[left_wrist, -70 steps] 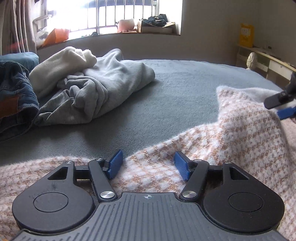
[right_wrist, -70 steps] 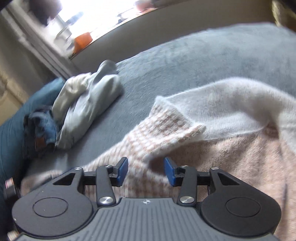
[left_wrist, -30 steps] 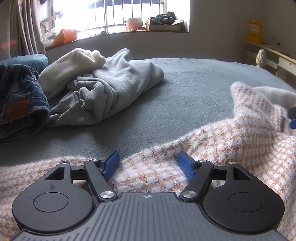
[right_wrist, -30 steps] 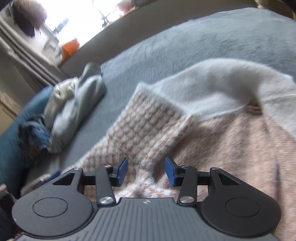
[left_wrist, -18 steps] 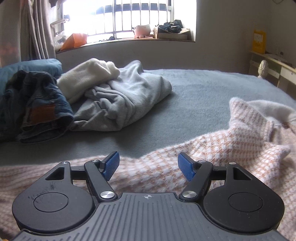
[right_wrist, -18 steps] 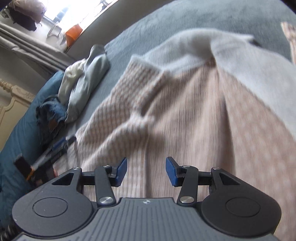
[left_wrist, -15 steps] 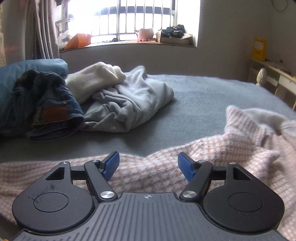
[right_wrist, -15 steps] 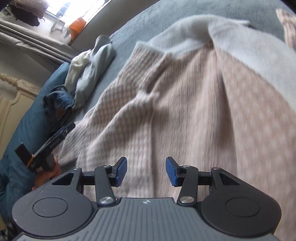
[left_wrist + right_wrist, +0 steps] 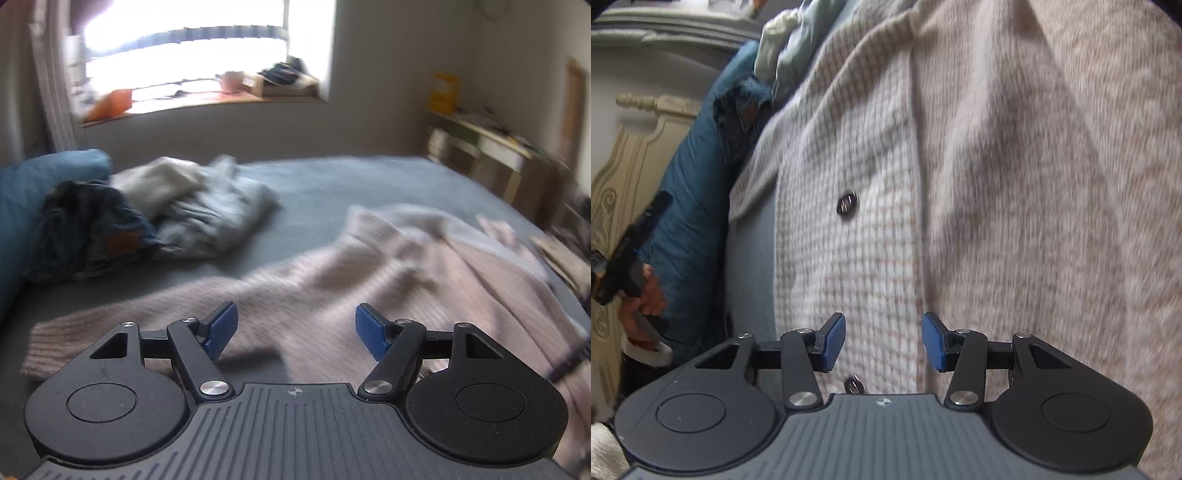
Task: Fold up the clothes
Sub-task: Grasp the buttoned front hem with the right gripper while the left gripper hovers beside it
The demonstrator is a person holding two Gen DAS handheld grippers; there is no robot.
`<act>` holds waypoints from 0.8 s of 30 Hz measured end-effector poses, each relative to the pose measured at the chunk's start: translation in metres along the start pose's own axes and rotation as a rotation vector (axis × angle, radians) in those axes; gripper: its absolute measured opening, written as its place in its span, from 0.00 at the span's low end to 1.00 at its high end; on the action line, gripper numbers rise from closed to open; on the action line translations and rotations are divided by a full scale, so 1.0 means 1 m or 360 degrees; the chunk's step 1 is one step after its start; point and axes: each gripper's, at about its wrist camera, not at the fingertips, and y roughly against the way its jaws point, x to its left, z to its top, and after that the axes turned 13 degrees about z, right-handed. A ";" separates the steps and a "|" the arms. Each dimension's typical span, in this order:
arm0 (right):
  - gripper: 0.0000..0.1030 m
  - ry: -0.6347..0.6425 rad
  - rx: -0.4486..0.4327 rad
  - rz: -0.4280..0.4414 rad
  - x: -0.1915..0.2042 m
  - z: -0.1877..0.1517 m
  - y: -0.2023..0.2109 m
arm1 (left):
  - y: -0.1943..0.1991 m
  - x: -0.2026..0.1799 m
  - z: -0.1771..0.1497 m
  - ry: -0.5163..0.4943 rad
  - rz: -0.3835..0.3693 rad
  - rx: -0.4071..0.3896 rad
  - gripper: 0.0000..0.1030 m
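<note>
Pink checked cardigan (image 9: 424, 273) spread flat across the grey bed (image 9: 332, 184), buttons facing up. Left gripper (image 9: 296, 329) and right gripper (image 9: 882, 341) both spread apart above it, gripping nothing. Heap of other clothes (image 9: 207, 206) near the pillow (image 9: 22, 192)

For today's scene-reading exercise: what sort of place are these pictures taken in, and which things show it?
Most likely a bedroom: a wide grey bed strewn with clothes, a blue pillow by a carved headboard, and a barred window.
</note>
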 end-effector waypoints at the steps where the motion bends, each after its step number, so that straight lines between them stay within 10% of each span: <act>1: 0.47 0.0020 0.0019 -0.0013 0.002 -0.005 -0.002 | 0.004 -0.013 -0.006 -0.0054 -0.0053 0.0022 0.69; 7: 0.39 0.0114 0.0120 -0.0144 0.007 -0.044 -0.013 | -0.003 -0.066 -0.090 -0.0084 -0.0162 0.0356 0.67; 21: 0.39 0.0103 0.0344 -0.0192 0.002 -0.096 -0.032 | 0.028 -0.016 -0.201 0.0372 -0.0162 0.0888 0.65; 24: 0.24 0.0103 0.0303 -0.0213 -0.002 -0.098 -0.029 | 0.025 -0.017 -0.214 0.0443 -0.0183 0.0926 0.62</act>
